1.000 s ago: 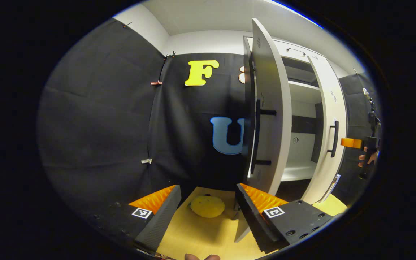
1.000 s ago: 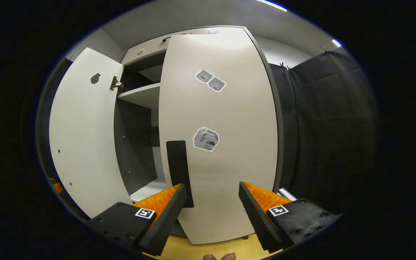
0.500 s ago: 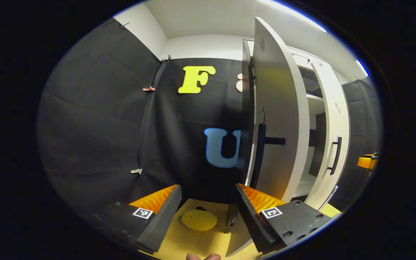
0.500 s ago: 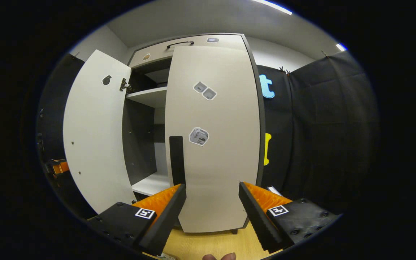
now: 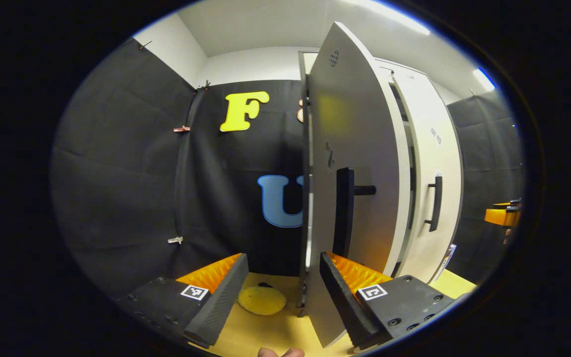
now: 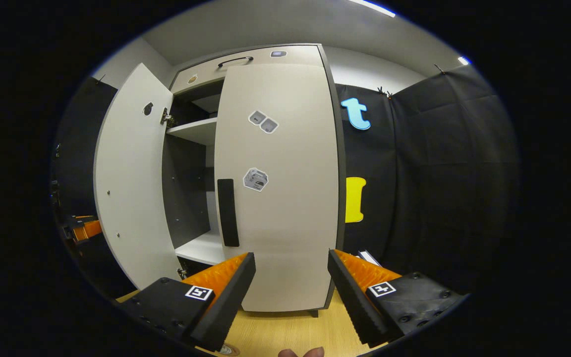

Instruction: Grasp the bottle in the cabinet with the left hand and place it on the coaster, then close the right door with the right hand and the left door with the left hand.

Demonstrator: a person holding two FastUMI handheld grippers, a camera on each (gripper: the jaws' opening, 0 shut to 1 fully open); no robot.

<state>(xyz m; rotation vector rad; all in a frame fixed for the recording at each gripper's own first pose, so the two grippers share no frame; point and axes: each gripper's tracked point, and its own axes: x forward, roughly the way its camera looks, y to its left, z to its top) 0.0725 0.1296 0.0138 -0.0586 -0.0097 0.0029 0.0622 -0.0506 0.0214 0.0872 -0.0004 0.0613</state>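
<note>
Wooden counter [image 5: 270, 332] under a white cabinet [image 6: 265, 57]. Our left hand-held gripper [image 5: 279, 292], fingers apart, sits at the left door [image 5: 355, 148], which is ajar; coaster [image 5: 261, 300] lies between its fingers. Right door [image 6: 278, 198] looks closed ahead of our right hand-held gripper [image 6: 290, 292], fingers apart, nothing held.

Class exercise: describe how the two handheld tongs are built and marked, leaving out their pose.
Each tongs, left and right, has two wedge-shaped fingers with ribbed inner faces. These sit on black blocks with screw heads, each carrying a small square black-and-white marker.
</note>
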